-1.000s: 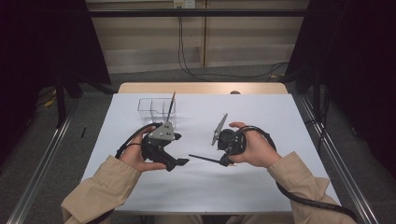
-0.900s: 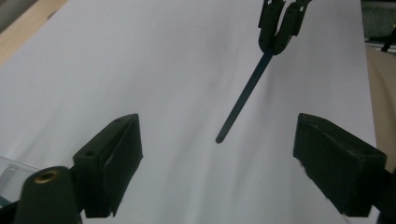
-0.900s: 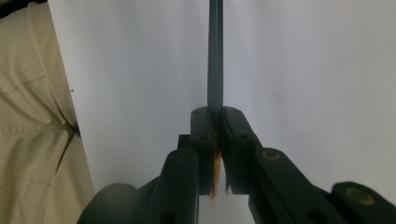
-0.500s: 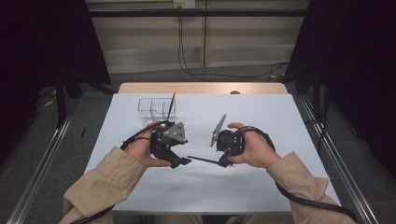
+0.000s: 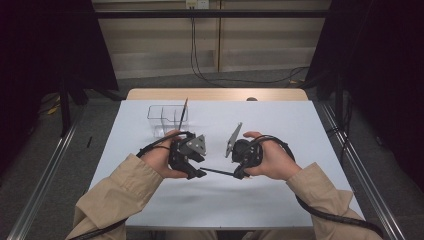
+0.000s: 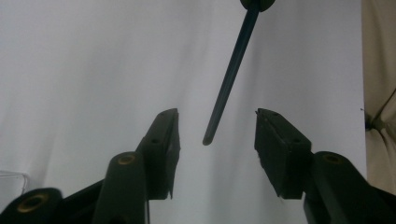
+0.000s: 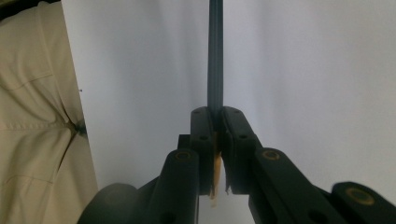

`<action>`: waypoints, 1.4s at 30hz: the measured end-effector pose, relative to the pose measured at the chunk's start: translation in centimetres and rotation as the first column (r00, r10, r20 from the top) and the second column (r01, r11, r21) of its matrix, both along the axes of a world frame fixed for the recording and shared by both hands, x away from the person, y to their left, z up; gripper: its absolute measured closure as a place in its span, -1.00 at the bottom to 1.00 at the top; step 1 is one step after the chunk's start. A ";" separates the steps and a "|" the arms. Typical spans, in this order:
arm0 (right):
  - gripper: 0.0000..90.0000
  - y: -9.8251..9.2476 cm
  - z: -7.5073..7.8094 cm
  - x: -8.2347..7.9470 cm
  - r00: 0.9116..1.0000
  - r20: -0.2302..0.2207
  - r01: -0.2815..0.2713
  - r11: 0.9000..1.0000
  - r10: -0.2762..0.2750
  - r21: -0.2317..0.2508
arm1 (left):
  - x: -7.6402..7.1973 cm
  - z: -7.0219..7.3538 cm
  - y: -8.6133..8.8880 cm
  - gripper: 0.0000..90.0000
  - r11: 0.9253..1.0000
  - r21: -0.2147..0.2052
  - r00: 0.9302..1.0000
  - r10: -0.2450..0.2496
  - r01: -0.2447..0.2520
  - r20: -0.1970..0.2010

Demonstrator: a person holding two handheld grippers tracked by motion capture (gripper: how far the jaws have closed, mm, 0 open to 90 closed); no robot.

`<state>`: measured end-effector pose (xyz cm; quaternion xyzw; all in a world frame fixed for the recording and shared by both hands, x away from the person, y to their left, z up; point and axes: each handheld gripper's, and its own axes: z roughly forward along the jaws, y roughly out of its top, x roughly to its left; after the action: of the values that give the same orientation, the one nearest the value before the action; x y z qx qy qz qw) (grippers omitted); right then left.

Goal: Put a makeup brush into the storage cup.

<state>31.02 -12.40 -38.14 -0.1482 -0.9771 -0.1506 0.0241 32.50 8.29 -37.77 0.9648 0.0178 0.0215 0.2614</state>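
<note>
Worktop [image 5: 300, 130] in white holds a clear box [image 5: 161, 117] at the back, with one brush [image 5: 183, 112] already standing in it. Another brush [image 5: 218, 171] is not in the box yet; it hangs in the air between the two hands. Right hand-held gripper [image 5: 239, 173] is clenched tight on one end of it. Left hand-held gripper [image 5: 196, 172] has its jaws on both sides of the free end, not touching it. Those jaws have just been closing, and this hand is now nearer the right one than a second ago.
</note>
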 end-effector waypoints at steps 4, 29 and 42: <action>0.87 0.2 0.0 0.0 1.000 -0.001 -0.008 1.000 0.008 0.003 | 0.1 -0.1 0.0 0.28 1.000 0.010 1.000 -0.006 0.006 0.003; 0.87 0.8 0.5 -0.3 1.000 -0.001 -0.028 0.999 0.028 0.023 | -0.1 -1.2 -0.7 0.43 0.999 0.017 0.999 -0.040 0.040 0.003; 0.87 0.8 0.1 -0.2 0.999 0.000 -0.034 0.999 0.034 0.019 | -0.3 -1.0 -1.0 0.59 0.998 0.014 0.998 -0.059 0.059 0.008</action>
<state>30.81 -11.60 -38.03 -0.1314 -0.9780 -0.1594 0.0283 32.21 7.27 -38.80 0.9666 -0.0119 0.0180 0.2554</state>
